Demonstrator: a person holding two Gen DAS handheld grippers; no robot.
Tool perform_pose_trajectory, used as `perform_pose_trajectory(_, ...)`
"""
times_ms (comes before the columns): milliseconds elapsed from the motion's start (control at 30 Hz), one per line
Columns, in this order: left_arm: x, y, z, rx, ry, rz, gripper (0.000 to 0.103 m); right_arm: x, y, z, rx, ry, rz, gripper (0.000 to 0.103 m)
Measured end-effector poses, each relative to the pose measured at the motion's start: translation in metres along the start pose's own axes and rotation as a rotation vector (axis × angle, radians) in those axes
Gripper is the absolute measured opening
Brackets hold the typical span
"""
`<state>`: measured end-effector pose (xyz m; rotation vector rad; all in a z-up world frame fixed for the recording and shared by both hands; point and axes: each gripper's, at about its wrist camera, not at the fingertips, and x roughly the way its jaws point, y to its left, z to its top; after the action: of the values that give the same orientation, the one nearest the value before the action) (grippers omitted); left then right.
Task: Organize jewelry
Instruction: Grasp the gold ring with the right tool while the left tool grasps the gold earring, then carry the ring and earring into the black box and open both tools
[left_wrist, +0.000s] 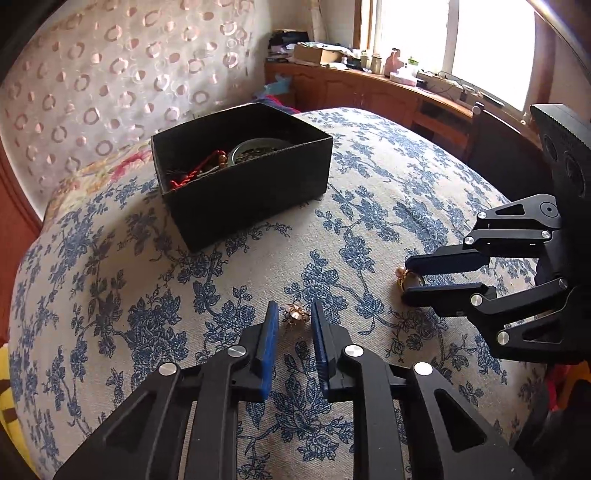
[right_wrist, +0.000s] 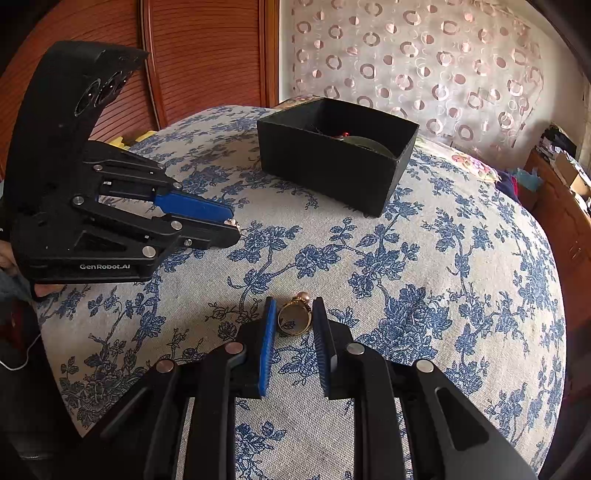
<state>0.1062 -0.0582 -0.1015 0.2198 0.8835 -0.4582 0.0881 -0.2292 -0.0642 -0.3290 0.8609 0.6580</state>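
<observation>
- Two black two-finger claws with blue ribbed pads work over a beige cloth (left_wrist: 258, 273) printed with blue flowers.
- The left gripper (left_wrist: 294, 314) has its jaws drawn in narrow around a small gold flower-shaped brooch (left_wrist: 293, 315). The brooch sits between the two tips, on the cloth. The pads look close on either side of it, but I cannot tell whether they press it.
- In the right wrist view the left gripper (right_wrist: 231, 218) shows from the side, low to the cloth, with a bit of that brooch (right_wrist: 232, 222) peeping out at its tips.
- The right gripper (right_wrist: 294, 312) has its jaws narrow around a gold ring topped with a pinkish pearl (right_wrist: 294, 315). The ring lies between the tips, its band reaching from one pad to the other, so the claw seems to be clamped on it.
- From the left wrist view the right gripper (left_wrist: 406, 278) comes in from the right, with the ring (left_wrist: 406, 277) at its tips.
- A black rectangular open box (left_wrist: 251, 192) stands on the cloth beyond both claws, well apart from them. Inside it lie a red cord with beads (left_wrist: 192, 171) and a round metal tin (left_wrist: 258, 149).
- The box (right_wrist: 325, 166) sits ahead of the right claw, slightly to its right.
</observation>
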Motion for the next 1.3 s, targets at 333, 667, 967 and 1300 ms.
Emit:
perform_pose_trajectory(333,-0.014,0.001,0.003,-0.02,-0.055,0.023,0.013,-0.001,0.0,0.001,-0.01,0.001,0.002,0.022)
perform_pose_trajectory(667,-0.025,0.02,0.023,-0.076,-0.112,0.059,0.013,-0.012,-0.014,0.045,-0.015,-0.079,-0.045,0.022)
perform_pose_trajectory(967,-0.028,0.039,0.045,-0.1,-0.143,0.084,0.013,0.002,-0.05,0.104,0.065,-0.129,-0.037,0.022)
perform_pose_trajectory(1300,-0.028,0.06,0.075,-0.147,-0.181,0.077,0.013,0.02,-0.064,0.121,0.106,-0.113,-0.033,0.022)
